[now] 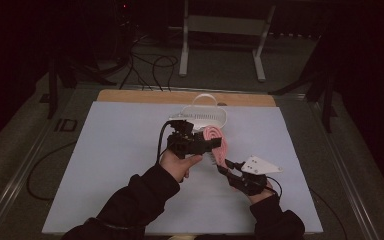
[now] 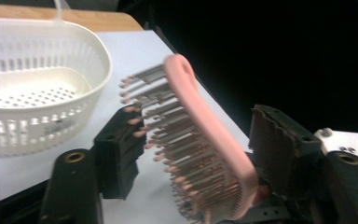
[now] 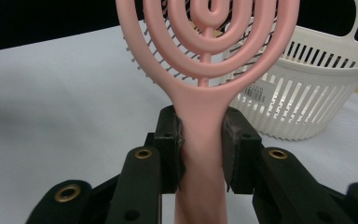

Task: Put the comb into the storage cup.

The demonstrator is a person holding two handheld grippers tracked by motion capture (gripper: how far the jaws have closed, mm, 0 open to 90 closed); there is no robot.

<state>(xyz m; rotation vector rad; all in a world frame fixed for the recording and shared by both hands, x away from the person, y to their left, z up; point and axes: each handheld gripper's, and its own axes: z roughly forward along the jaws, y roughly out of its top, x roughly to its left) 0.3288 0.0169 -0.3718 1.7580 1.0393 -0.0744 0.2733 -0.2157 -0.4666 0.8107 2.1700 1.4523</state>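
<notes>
Two grippers share one pink brush [image 3: 205, 70] here, held up over the middle of the pale blue mat [image 1: 115, 165], just in front of the white basket [image 1: 202, 118]. Right gripper [image 1: 225, 167] has its jaws clamped narrow on the brush handle, pads pressing both sides, clear as day in the right gripper view. Left gripper [image 1: 215, 144] sits around the brush head: one pad is against the bristle tips, the other right at the pink back, though I can't tell if that side really touches, so not a grip I'd swear to. Plenty of open mat to the left and toward the near edge; the basket sits close to the far edge, where a strip of bare wood table [image 1: 130, 96] shows. On the right the mat runs out fairly soon past the right hand. Basket has a small sticker [image 3: 257, 92] on its side, looks like a barcode, print too tiny to read. Handle's lower end is cut off at the bottom of the right gripper view, and the room beyond the table is too dark to make out.
</notes>
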